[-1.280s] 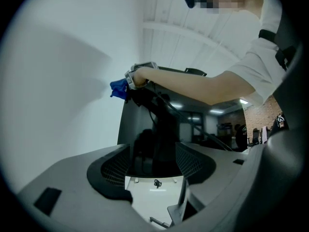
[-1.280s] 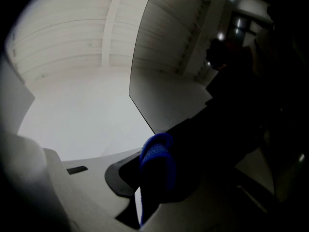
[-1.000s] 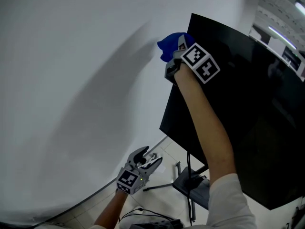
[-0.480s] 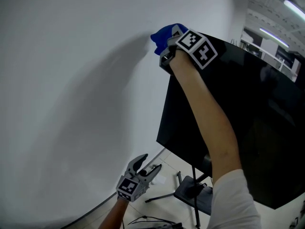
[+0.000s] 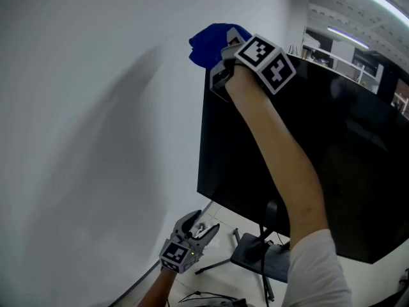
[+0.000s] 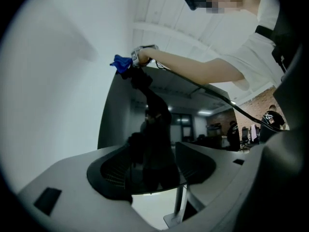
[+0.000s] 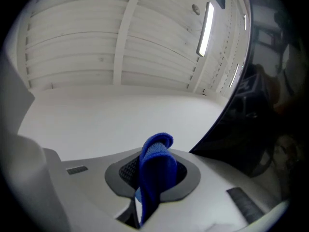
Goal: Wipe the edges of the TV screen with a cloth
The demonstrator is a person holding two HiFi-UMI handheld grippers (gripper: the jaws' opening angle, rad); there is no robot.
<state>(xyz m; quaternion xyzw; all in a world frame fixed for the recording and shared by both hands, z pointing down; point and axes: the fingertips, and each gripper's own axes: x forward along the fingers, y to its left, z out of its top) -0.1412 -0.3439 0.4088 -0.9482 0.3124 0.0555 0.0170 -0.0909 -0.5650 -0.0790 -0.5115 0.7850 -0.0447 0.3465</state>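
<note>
The black TV screen (image 5: 255,158) fills the right of the head view, and its left edge runs down from the top-left corner. My right gripper (image 5: 220,53) is up at that corner, shut on a blue cloth (image 5: 206,43) that bulges past the edge toward the wall. In the right gripper view the folded cloth (image 7: 157,170) stands pinched between the jaws, with the TV's dark edge (image 7: 241,105) to the right. My left gripper (image 5: 195,226) hangs low, open and holding nothing. From below, the left gripper view shows the cloth (image 6: 120,63) at the TV (image 6: 120,124) corner.
A white wall (image 5: 89,120) runs close along the TV's left side. The TV stand (image 5: 259,254) with its splayed legs rests on the tiled floor below, and dark cables (image 5: 204,296) lie near it. Ceiling lights (image 5: 345,34) and an office space show beyond the screen.
My right gripper has carried the cloth up the TV's left edge to the top-left corner. The left gripper has stayed low and open.
</note>
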